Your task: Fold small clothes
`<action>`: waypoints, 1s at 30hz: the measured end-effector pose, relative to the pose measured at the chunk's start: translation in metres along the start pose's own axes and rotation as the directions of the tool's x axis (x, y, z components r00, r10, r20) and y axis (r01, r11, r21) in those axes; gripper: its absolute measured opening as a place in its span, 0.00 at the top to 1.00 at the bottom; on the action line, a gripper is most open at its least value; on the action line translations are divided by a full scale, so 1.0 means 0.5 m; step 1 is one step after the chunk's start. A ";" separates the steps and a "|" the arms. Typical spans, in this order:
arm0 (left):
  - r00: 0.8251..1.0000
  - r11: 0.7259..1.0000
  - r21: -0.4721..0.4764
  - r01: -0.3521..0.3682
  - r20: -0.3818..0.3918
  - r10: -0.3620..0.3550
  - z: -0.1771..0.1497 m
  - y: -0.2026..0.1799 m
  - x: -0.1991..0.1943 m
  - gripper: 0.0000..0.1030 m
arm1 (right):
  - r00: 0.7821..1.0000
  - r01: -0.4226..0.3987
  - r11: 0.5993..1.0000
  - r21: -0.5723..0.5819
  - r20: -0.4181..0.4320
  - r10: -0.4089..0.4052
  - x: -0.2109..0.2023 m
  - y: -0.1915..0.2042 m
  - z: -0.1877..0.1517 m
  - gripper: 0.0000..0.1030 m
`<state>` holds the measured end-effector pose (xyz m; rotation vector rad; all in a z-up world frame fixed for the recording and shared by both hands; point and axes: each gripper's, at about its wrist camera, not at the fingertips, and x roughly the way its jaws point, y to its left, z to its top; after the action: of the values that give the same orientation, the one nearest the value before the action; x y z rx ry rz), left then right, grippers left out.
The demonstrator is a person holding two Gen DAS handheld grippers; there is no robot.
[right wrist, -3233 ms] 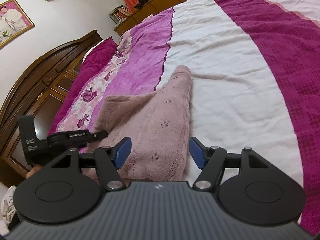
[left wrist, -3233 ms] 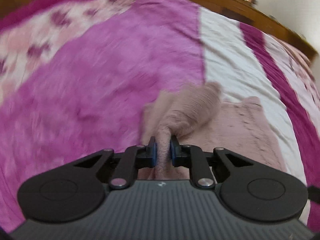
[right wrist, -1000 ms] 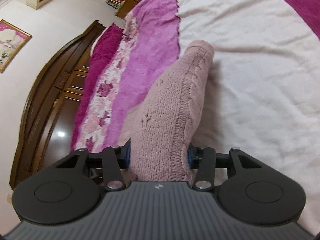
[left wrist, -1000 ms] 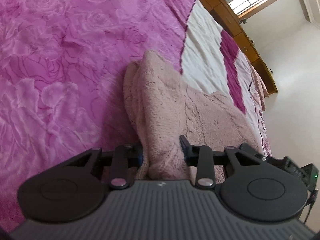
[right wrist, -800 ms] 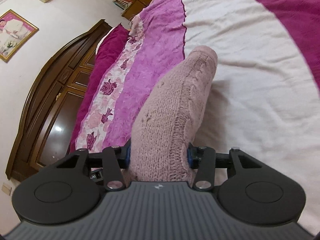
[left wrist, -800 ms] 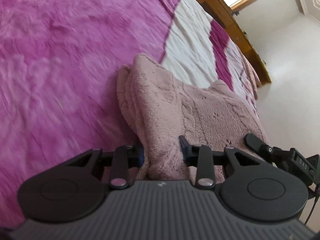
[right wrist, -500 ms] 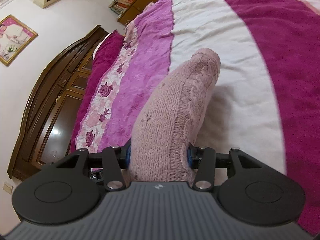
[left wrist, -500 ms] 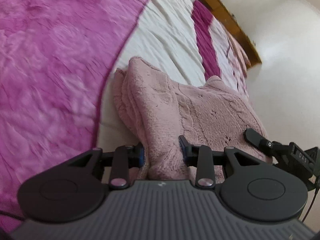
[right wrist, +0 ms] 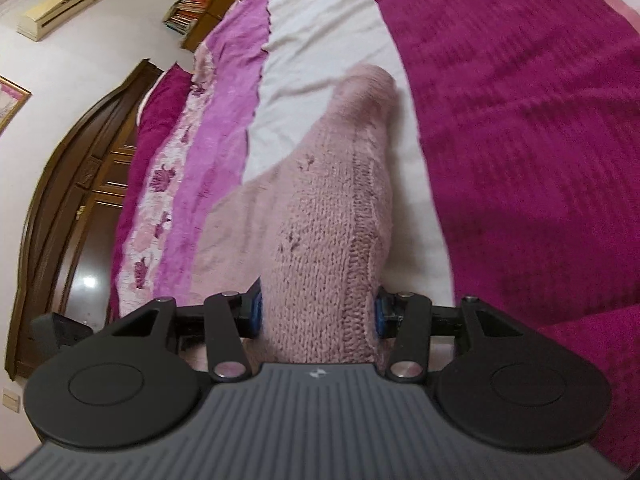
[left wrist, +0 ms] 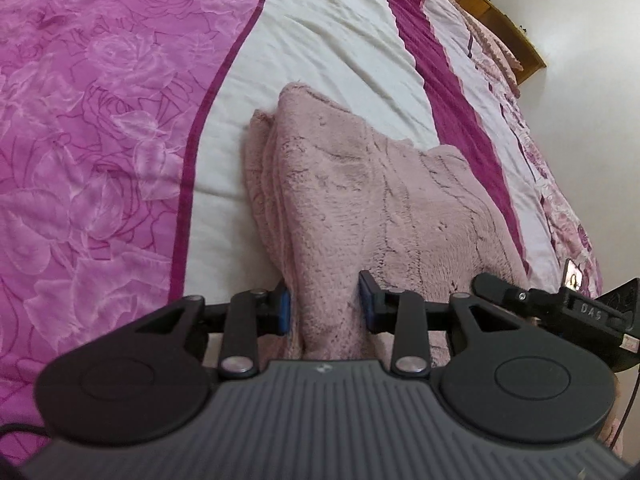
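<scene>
Both grippers clamp a folded pink knitted sweater (left wrist: 360,184) over a striped bedspread (left wrist: 328,28): the left gripper (left wrist: 324,306) pinches a thick bunch between its blue pads, the right gripper (right wrist: 316,314) another (garment's far end rests on the white stripe).

The pink sweater (left wrist: 360,184) is showing a fuzzy, brushed nap on one face and, beside the right gripper (right wrist: 318,314), a coarse cable knit. The bedspread (left wrist: 100,120) under it is looking like soft matt cloth, rose-embossed in the magenta band. The headboard (right wrist: 60,208) beyond the sweater is gleaming as dark polished wood. Both grippers are wearing matt black plastic, the left gripper (left wrist: 324,306) included.
</scene>
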<state>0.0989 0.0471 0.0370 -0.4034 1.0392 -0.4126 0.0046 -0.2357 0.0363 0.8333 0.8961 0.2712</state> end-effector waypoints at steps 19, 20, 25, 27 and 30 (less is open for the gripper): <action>0.993 0.985 0.132 -0.109 0.059 0.102 -0.055 -0.048 -0.075 0.64 | 0.995 0.074 0.994 -0.083 0.080 -0.068 -0.067 0.016 -0.039 0.41; 0.992 0.980 0.160 -0.120 0.068 0.110 -0.062 -0.055 -0.080 0.64 | 0.993 0.084 0.992 -0.091 0.090 -0.076 -0.076 0.019 -0.046 0.41; 0.979 0.947 0.255 -0.196 0.102 0.175 -0.088 -0.072 -0.073 0.62 | 0.987 0.127 0.983 -0.130 0.119 -0.112 -0.092 0.027 -0.074 0.42; 0.979 0.947 0.252 -0.199 0.098 0.180 -0.088 -0.064 -0.066 0.62 | 0.984 0.145 0.979 -0.143 0.126 -0.128 -0.086 0.025 -0.081 0.42; 0.976 0.944 0.255 -0.209 0.112 0.186 -0.092 -0.059 -0.064 0.62 | 0.980 0.166 0.973 -0.162 0.138 -0.144 -0.070 0.023 -0.087 0.42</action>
<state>0.0400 0.0325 0.0549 -0.0741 0.9152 -0.3447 -0.0496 -0.2239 0.0500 0.6093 0.8032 0.1552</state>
